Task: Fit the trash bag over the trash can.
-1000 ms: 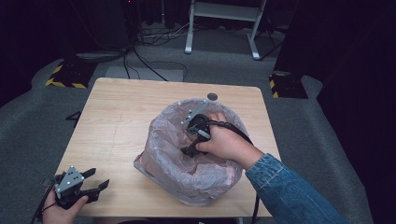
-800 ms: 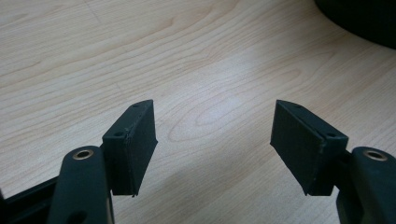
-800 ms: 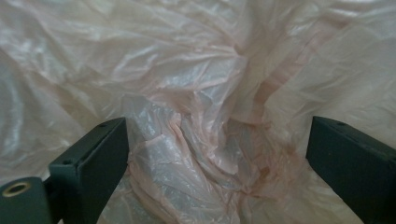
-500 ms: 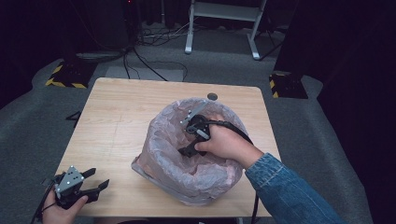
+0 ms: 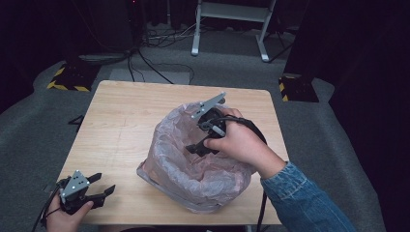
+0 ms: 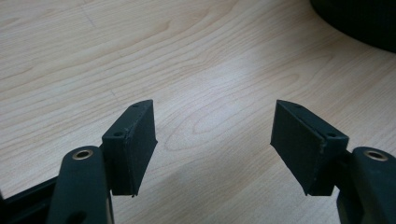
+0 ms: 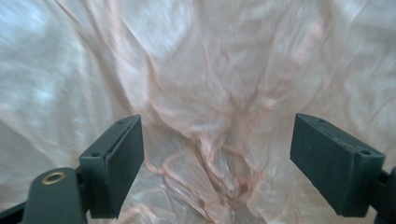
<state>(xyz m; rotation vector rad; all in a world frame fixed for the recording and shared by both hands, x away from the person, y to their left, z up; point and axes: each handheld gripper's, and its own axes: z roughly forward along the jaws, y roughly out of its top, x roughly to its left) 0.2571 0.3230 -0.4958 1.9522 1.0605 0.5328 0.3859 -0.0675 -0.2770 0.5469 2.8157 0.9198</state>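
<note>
Two grippers spread | right gripper [image 5: 196, 147] closing slightly, in bag [image 5: 193, 179] | left gripper [image 5: 99, 191] on table [image 5: 121, 116]

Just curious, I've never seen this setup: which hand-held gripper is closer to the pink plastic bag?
The right. The right hand-held gripper reaches inside the pink plastic bag, jaws open. The left hand-held gripper rests at the table's near left corner, apart from it.

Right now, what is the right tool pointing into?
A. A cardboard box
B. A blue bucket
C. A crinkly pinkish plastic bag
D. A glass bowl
C. In the high view the right tool dips into the open mouth of the crinkly pinkish plastic bag on the wooden table, and the right gripper view shows wrinkled pink plastic between its open jaws.
</note>
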